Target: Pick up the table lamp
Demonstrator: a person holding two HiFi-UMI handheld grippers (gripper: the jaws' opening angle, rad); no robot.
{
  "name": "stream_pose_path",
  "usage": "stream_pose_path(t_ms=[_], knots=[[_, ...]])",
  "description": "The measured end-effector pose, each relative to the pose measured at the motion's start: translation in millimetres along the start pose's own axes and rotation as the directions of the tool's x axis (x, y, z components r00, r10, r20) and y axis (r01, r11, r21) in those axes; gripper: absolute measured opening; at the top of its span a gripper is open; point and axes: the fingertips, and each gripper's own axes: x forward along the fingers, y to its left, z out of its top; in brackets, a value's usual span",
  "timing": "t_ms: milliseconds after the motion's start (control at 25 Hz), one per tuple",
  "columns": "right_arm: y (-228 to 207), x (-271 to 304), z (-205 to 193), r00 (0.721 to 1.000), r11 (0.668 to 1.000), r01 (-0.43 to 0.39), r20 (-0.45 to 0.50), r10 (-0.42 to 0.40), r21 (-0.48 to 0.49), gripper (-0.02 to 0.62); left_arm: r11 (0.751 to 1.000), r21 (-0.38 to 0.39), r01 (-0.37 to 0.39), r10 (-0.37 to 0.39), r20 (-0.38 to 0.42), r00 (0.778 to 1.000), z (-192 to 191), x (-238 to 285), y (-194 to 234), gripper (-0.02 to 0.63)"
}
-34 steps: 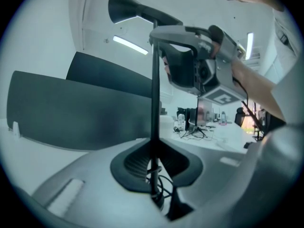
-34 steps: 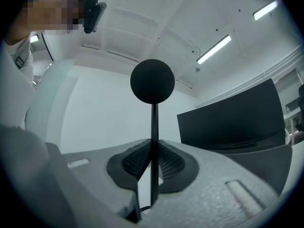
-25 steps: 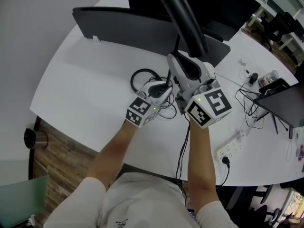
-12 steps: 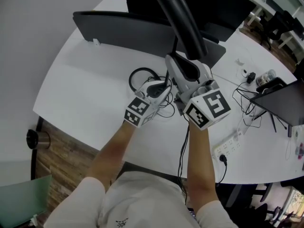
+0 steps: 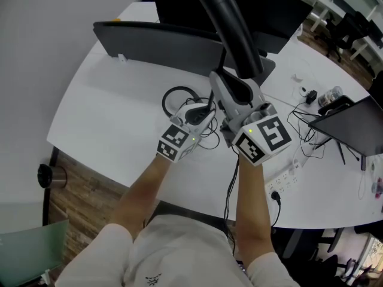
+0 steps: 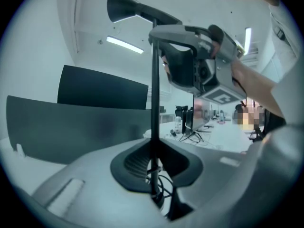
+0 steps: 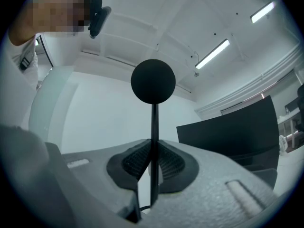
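Both grippers have hold of the table lamp (image 5: 236, 28) by its thin black stem (image 6: 155, 89). The left gripper (image 6: 154, 167) has its fingers closed on the stem low down. The right gripper (image 7: 153, 167) has its fingers pinched tight on it higher up. The lamp rises over the middle of the white tabletop (image 5: 114, 112), just right of a coiled black cable (image 5: 179, 97).

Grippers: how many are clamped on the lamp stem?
2. The left gripper grips the stem low; the right gripper grips it higher, nearer the lamp head. Neither is hidden.
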Motion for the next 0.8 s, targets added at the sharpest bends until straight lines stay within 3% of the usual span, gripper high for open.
stream_pose_path(t_ms=[800], knots=[[-1,-46,64,1.000,1.000,0.016,0.006,-0.016,-0.015,0.034,0.999,0.004,0.031,-0.031,-0.010,0.999,55,4,-58,0.048]])
